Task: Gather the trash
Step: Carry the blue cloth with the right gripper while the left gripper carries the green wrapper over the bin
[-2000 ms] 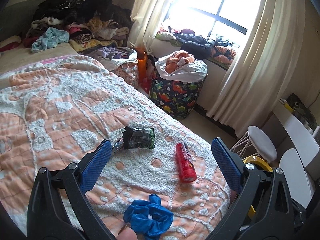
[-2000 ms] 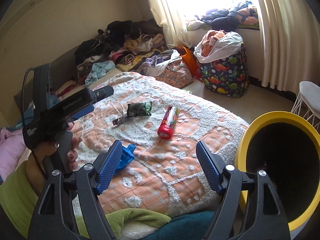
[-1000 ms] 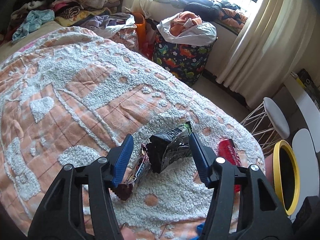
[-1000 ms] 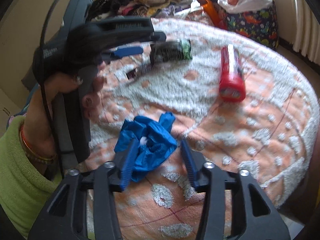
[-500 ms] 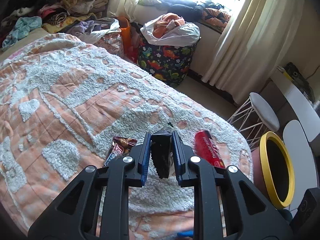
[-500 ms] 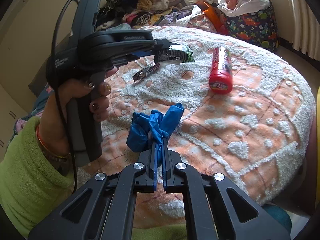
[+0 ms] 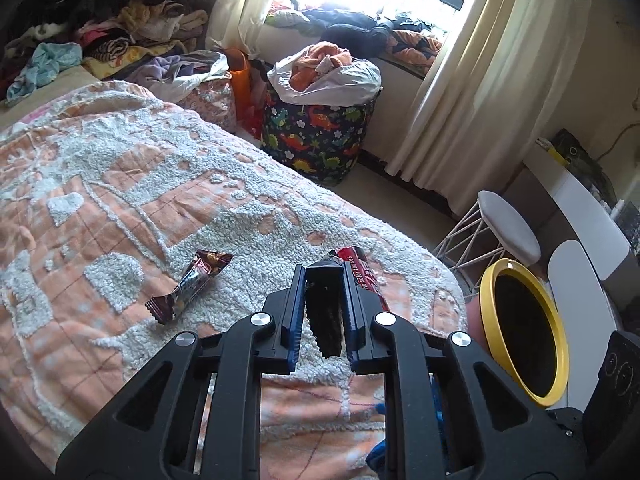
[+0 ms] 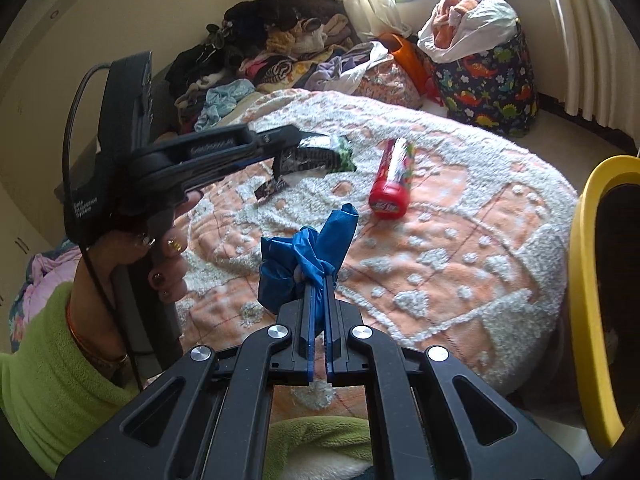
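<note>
Left tongs (image 7: 322,312) clamped nearly closed on a dark crinkled snack wrapper (image 7: 325,312), held above the bed (image 7: 120,184) with its serrated lower edge hanging free between the blue pads (image 7: 290,320). Seen from the right wrist view, same wrapper (image 8: 320,156) sticking out sideways past the tongs' tips, off the blanket. Right tongs (image 8: 318,312) pinched tight on a crumpled blue glove (image 8: 308,256), raised clear of the bed. Left lying on the blanket: a small brown candy wrapper (image 7: 188,286) near the middle, and a red tube can (image 8: 392,184) nearer the foot end, well apart from each other. Just off the bed's rounded corner, a yellow-rimmed bin (image 7: 520,332), mouth open and tilted toward the bed, close beside the mattress edge. Beyond the bin, a white stool (image 7: 506,228); open floor between bed and a dinosaur-print hamper (image 7: 320,140) under the window.
</note>
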Action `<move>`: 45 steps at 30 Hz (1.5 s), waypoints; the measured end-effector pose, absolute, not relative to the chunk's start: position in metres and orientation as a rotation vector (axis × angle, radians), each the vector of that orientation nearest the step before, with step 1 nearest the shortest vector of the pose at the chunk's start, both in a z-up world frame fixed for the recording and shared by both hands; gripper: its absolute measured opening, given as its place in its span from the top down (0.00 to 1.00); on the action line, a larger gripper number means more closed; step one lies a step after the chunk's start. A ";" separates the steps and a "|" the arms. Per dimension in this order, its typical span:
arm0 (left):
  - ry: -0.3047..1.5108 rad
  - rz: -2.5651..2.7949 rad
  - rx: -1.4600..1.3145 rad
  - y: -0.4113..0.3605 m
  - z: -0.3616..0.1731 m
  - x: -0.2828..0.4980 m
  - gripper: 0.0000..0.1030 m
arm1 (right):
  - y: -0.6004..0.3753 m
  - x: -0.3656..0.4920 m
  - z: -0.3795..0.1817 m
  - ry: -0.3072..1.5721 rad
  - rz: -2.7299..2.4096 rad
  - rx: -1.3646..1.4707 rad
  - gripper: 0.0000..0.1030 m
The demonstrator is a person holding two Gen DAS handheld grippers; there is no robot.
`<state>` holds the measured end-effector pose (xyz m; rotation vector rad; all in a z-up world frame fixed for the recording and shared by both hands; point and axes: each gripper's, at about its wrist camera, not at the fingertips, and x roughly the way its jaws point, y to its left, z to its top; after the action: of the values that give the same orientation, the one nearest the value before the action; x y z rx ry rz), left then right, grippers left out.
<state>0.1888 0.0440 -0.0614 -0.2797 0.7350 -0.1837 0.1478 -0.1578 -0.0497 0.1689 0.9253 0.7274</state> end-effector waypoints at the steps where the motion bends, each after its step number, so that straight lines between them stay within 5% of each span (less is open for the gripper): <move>1: 0.731 -0.186 -0.278 0.043 -0.059 0.187 0.89 | -0.161 0.148 -0.048 0.915 0.712 0.173 0.97; 45: 0.648 -0.344 -0.175 -0.053 -0.016 0.154 0.89 | -0.278 0.162 0.005 0.707 0.472 0.242 0.97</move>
<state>0.1542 -0.0533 -0.0163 -0.1747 0.6477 -0.3436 0.1621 -0.2777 0.0052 0.2416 0.7066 0.4723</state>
